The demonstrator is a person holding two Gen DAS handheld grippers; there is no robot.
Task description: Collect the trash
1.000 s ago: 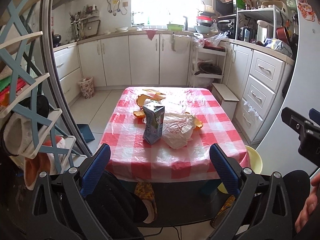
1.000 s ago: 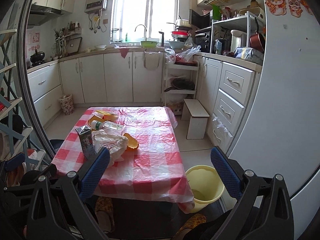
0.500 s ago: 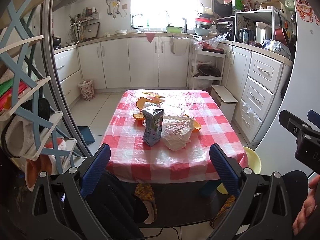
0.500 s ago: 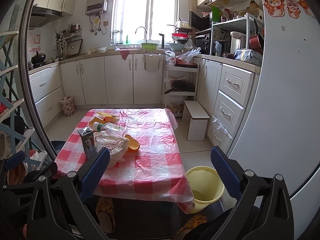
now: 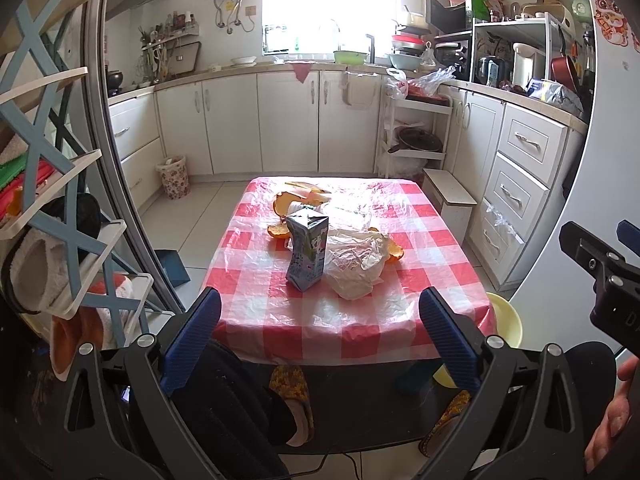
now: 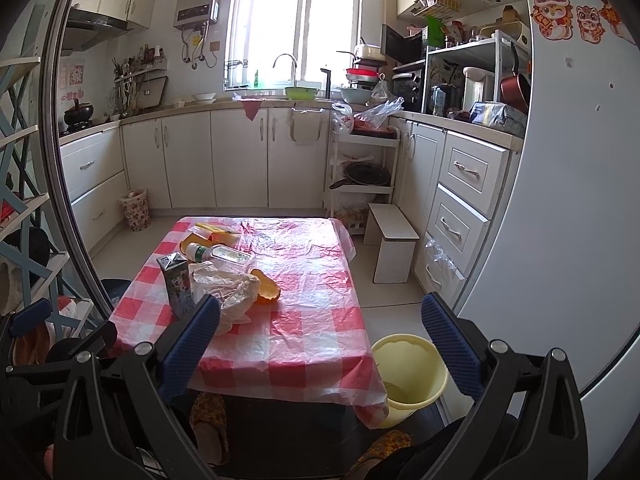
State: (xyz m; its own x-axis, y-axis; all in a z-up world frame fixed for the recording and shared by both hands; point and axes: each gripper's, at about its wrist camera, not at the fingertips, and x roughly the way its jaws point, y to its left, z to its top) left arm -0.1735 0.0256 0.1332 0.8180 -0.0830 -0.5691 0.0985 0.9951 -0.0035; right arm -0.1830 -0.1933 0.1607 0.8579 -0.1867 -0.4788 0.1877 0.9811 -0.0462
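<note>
A low table with a red-checked cloth (image 5: 344,320) (image 6: 304,332) carries the trash: an upright drink carton (image 5: 306,252) (image 6: 177,282), a crumpled white plastic bag (image 5: 354,264) (image 6: 224,284), a lying plastic bottle (image 6: 218,254), orange peels (image 5: 394,252) (image 6: 267,290) and yellow scraps (image 5: 298,192) at the far end. A yellow bucket (image 6: 410,376) (image 5: 504,320) stands on the floor by the table's near right corner. My left gripper (image 5: 320,332) hangs open, short of the table's near edge. My right gripper (image 6: 320,340) is open too, above the near right part of the table. Both hold nothing.
White cabinets and drawers (image 6: 464,208) line the back and right walls. A small white stool (image 6: 390,246) stands right of the table, a patterned waste basket (image 5: 174,176) at the back left, and a blue-and-white rack (image 5: 52,184) on the left. Slippered feet (image 5: 292,396) show under the table's near edge.
Both views have pulled slightly back and up from the table, which sits a little lower and smaller. Nothing on the table has moved, and both grippers stay open.
</note>
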